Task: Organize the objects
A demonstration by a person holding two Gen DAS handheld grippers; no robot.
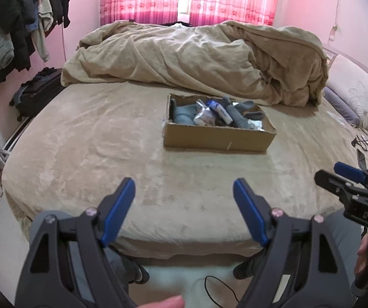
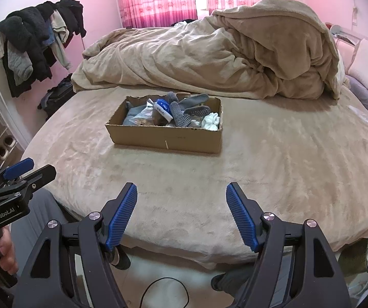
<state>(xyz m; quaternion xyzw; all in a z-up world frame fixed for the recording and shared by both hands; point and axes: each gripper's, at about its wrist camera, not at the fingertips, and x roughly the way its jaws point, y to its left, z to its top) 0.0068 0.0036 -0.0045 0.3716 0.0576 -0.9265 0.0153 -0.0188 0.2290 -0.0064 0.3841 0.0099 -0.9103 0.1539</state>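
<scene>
We hold our left gripper (image 1: 184, 195) and right gripper (image 2: 181, 200) spread and empty over the bed (image 1: 107, 141), short of the cardboard box (image 2: 166, 137).

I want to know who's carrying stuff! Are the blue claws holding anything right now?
No, nothing is held. The left gripper and right gripper are both open and empty over the bed, short of the cardboard box.

A broad bare stretch of the bed (image 2: 273, 169) lies between its near edge and the cardboard box (image 2: 166, 138), open on both sides of it. Just behind the box, the heaped duvet (image 2: 209, 59) blocks the far half.
</scene>
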